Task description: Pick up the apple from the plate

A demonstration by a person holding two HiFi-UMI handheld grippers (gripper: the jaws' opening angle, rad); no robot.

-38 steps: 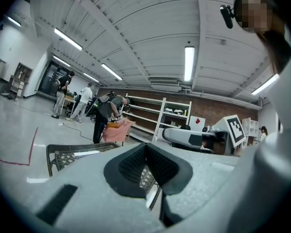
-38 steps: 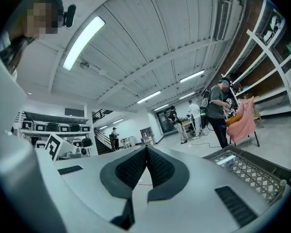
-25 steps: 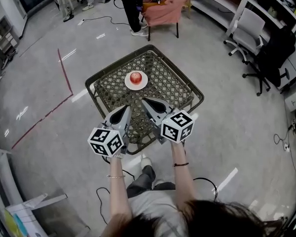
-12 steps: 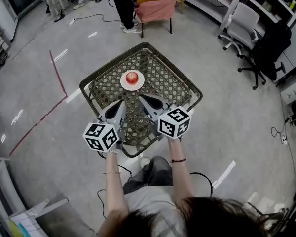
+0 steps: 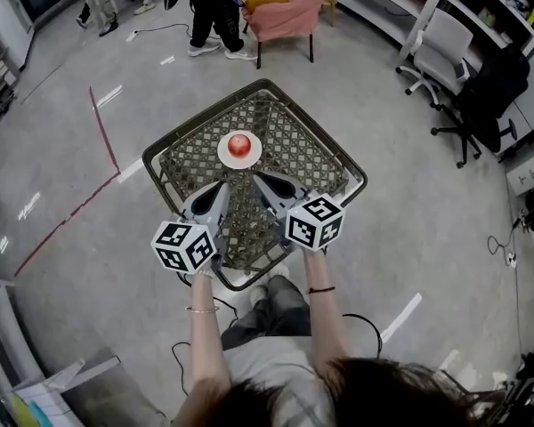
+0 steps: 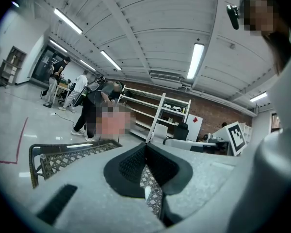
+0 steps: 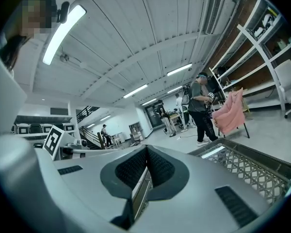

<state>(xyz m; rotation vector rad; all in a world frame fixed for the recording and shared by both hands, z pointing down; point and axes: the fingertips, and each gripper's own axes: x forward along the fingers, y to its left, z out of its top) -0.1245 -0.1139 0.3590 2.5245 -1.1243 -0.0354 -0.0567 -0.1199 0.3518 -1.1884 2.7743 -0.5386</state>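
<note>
Apple (image 5: 239,144) on plate (image 5: 221,154) lies just ahead, midway between left gripper (image 5: 221,187) and right gripper (image 5: 257,179). Both jaws pressed together, empty.

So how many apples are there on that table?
1. The apple sits on the white plate, near the far side of the mesh table. None looks hidden.

Left tongs (image 5: 221,188): held out ahead, roughly level, tip angled inward, jaws closed together with nothing between them. Right tongs (image 5: 258,179): just beside the left, tip angled inward toward it, jaws together and empty. Left forearm (image 5: 205,327) and right forearm (image 5: 325,314): bare, extended forward, near parallel.
</note>
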